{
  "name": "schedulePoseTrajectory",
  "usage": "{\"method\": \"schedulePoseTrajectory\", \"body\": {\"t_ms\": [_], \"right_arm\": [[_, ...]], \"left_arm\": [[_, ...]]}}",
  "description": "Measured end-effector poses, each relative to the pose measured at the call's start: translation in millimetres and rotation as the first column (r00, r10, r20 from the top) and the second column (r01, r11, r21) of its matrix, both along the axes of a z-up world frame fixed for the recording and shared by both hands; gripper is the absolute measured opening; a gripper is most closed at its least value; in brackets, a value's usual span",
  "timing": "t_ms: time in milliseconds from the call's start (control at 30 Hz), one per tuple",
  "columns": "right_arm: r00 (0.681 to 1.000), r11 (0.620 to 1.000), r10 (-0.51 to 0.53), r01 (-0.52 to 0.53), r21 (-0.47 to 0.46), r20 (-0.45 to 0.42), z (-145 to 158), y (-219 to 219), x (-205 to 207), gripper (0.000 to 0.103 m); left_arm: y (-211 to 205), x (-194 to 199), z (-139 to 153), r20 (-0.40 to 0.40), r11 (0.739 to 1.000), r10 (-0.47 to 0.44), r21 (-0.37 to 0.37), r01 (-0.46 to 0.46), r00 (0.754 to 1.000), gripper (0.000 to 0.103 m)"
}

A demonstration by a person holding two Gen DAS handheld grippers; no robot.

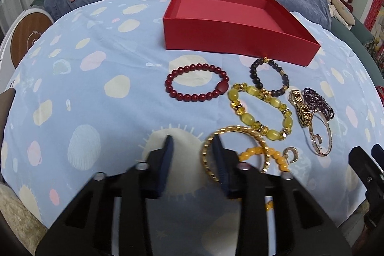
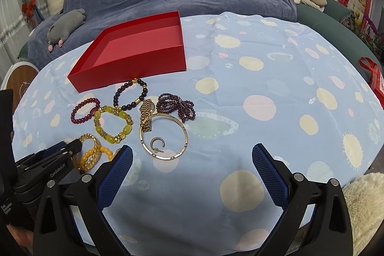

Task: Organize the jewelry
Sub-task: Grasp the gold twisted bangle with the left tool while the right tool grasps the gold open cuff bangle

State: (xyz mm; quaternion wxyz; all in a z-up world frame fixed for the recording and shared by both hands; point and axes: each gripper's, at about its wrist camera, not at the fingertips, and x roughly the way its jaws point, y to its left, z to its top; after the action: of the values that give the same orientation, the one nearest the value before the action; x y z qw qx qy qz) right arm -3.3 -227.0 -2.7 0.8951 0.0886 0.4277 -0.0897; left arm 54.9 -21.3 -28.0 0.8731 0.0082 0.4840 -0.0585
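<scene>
Pick-up step: left claw (image 1: 192, 143), narrowed, straddles the rim of the twisted gold metal bangle (image 1: 230, 150) on the cloth-covered bench (image 1: 96, 88), grip unconfirmed. Right claw (image 2: 192, 155) wide, empty. Next: lift toward the empty red cardboard box (image 1: 216, 37).

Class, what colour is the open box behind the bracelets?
Red: the box, clearest in the left wrist view.

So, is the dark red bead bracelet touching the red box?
Apart. The left wrist view shows bare cloth between the dark red bead bracelet and the red box.
</scene>
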Motion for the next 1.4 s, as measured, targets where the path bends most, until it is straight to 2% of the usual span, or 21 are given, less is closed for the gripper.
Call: {"method": "schedulePoseTrajectory", "body": {"t_ms": [100,133,567,700,867,1033,1233,1400], "right_arm": [[1.0,1.0,0.013,-0.013,0.001,0.002,0,1,2,0.093],[1.0,1.0,0.021,-0.021,0.004,0.0,0,2,4,0.092],[0.995,0.995,0.097,-0.097,0.006,-0.035,-19,20,36,0.089],[0.992,0.994,0.11,-0.109,0.024,-0.059,-26,22,44,0.084],[0.992,0.994,0.109,-0.107,0.037,-0.057,-28,21,50,0.082],[0.988,0.99,0.13,-0.124,0.061,-0.09,-35,22,56,0.064],[0.988,0.991,0.125,-0.119,0.069,-0.091,-36,20,56,0.057],[0.988,0.99,0.128,-0.122,0.072,-0.086,-35,19,56,0.057]], "left_arm": [[-2,1,0,-0.003,1.0,-0.018,-0.016,0.018,1.0,0.005],[-2,1,1,-0.003,1.0,-0.017,-0.019,0.017,1.0,0.005],[15,-1,10,0.007,0.998,0.023,-0.05,-0.023,1.0,0.005],[20,0,8,0.002,0.998,0.037,-0.054,-0.037,0.999,0.004],[22,1,7,-0.001,0.997,0.046,-0.059,-0.046,0.999,0.004],[22,1,6,-0.003,0.997,0.046,-0.058,-0.046,0.999,0.004],[22,1,5,-0.003,0.997,0.045,-0.058,-0.045,0.999,0.004],[23,0,7,0.002,0.997,0.044,-0.063,-0.043,0.999,0.004]]}}
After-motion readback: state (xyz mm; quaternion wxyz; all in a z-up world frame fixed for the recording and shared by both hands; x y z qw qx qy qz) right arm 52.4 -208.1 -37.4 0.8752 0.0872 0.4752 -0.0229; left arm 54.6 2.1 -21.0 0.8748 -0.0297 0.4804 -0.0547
